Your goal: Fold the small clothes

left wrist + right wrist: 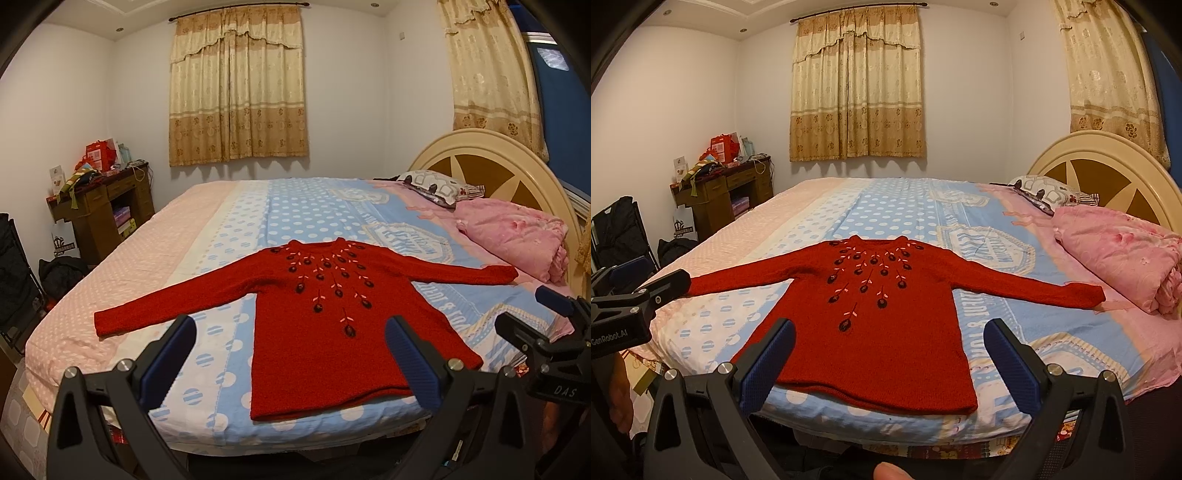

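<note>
Warm, even light falls from the recessed ceiling lamps at eleven o'clock, and I see no glare. Soft shadows hang under the curtain. Fisheye bending curves my views, black vignette at every corner; focus is sharp throughout.

Your right gripper hangs over the foot of the bed with its jaws wide apart, gripping nothing. The red knit sweater lies flat, front up, both sleeves spread out. Your left gripper pokes in at the left edge, near the sleeve cuff.
</note>
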The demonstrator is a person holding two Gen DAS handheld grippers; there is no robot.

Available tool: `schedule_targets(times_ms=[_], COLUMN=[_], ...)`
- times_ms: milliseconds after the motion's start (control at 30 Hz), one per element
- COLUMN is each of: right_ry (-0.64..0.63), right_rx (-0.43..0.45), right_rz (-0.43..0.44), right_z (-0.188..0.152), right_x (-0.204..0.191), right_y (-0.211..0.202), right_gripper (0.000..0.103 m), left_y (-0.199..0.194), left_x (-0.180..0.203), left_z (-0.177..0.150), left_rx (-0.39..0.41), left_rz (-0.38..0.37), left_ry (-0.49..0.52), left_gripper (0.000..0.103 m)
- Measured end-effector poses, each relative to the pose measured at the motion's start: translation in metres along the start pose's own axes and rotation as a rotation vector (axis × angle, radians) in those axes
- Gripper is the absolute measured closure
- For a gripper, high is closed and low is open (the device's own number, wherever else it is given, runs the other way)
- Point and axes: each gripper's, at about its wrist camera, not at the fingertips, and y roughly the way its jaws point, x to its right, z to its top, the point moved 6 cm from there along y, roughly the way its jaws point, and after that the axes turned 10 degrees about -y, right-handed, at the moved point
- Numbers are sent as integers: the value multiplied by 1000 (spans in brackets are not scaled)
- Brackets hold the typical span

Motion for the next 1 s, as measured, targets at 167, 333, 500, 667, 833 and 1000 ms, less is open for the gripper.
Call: schedule_targets(times_ms=[167,333,500,667,833,1000], right_ry=[0,-2,-6,-6,-6,-7], right_rx=[-1,-4,-11,-14,-14,-18], right_rz=[3,4,8,9,9,11], right_z=[-1,-2,-4,-5,-4,-6], right_x=[0,-2,-4,-5,-5,-5], right_y=[1,2,4,5,5,5], right_gripper=[1,1,1,1,1,1], left_y=[1,0,0,0,0,0], left_x=[-1,-1,0,-1,-1,-3], left_z=[1,0,0,-1,-1,-1], left_rx=[-1,0,-1,0,-1,-1], left_rz=[0,-1,-1,-2,-3,-1], left_ry=[1,1,1,0,0,0], left_gripper=[0,0,0,0,0,0])
